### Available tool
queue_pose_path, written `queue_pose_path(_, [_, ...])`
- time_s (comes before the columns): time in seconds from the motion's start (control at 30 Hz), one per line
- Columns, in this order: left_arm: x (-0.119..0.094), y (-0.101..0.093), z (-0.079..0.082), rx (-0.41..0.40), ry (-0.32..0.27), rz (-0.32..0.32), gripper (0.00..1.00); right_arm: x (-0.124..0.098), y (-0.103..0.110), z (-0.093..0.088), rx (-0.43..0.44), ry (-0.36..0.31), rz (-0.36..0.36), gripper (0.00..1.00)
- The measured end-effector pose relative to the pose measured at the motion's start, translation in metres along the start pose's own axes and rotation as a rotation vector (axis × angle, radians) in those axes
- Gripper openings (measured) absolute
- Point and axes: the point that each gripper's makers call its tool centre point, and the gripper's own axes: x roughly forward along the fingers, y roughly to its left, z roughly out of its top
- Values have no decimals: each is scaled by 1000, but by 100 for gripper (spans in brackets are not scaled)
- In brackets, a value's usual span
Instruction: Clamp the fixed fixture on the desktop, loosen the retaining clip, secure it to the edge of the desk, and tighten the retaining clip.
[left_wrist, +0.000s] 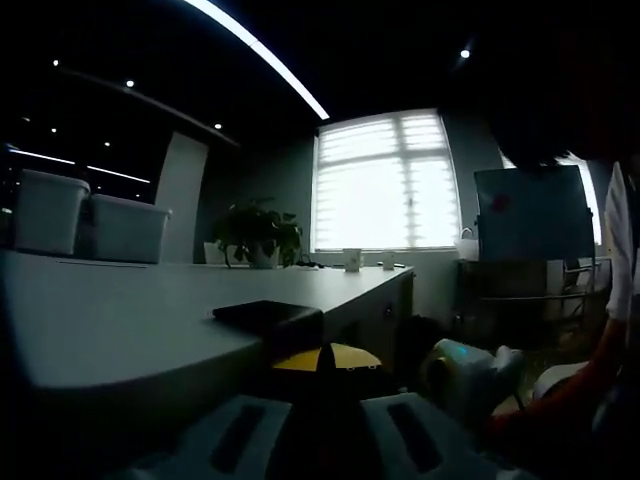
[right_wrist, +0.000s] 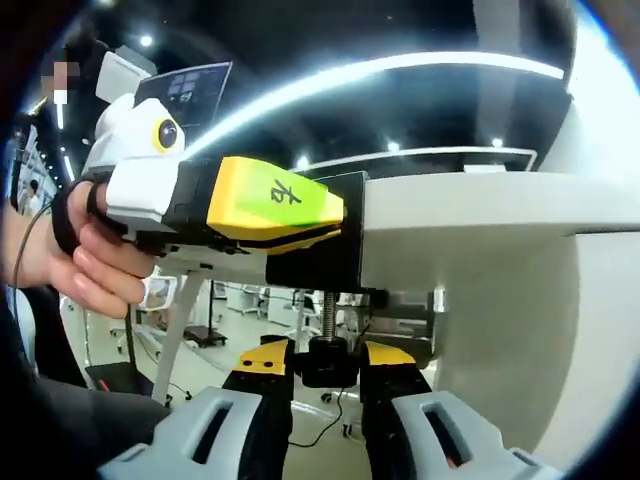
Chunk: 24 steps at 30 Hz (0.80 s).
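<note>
The black clamp fixture (left_wrist: 268, 315) sits over the edge of the grey desk (left_wrist: 110, 320). My left gripper (left_wrist: 322, 358) is shut on it, yellow tips meeting at its near side. From below, the fixture (right_wrist: 318, 262) hooks around the desk edge (right_wrist: 470, 205), and the left gripper (right_wrist: 335, 215), yellow and green, grips it from the left in a person's hand (right_wrist: 95, 265). A threaded screw (right_wrist: 327, 312) hangs under the fixture and ends in a black knob (right_wrist: 330, 372). My right gripper (right_wrist: 328, 362) is shut on that knob. The right gripper's white body (left_wrist: 468, 368) shows under the desk edge.
Two translucent storage boxes (left_wrist: 45, 210) stand on the far left of the desk, with a potted plant (left_wrist: 258, 235) and cups (left_wrist: 352, 260) at its far end. A whiteboard (left_wrist: 530, 215) stands to the right. The desk's white side panel (right_wrist: 520, 340) is close on the right.
</note>
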Motion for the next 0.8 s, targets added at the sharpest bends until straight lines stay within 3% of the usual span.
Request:
queue_pose_path(0.2, [0,0,0,-3,-3,-4,1,1,1,-1,17,-4,95,24])
queue_pose_path(0.3, [0,0,0,-7,-7,-7,1,0,-2,-4,33,1,84,29])
queue_pose_path(0.5, [-1,0,-1,-11,-12,-9,1,-21,-4,-11,38,43,-66,34])
queue_pose_path(0.57, [-1,0,0,-12,-15,-9,1,-34,-6,-8,33,62,-204,36])
queue_pose_path(0.63, [0,0,-1,-13,-17,-9,1,-40,-1,0,34,51,-266,37])
queue_pose_path(0.73, [0,0,-1,-11,-14,-9,1,-40,11,5,-84,101,-321,37])
queue_pose_path(0.8, [1,0,0,-9,-14,-10,1,-39,9,11,-140,94,-386,37])
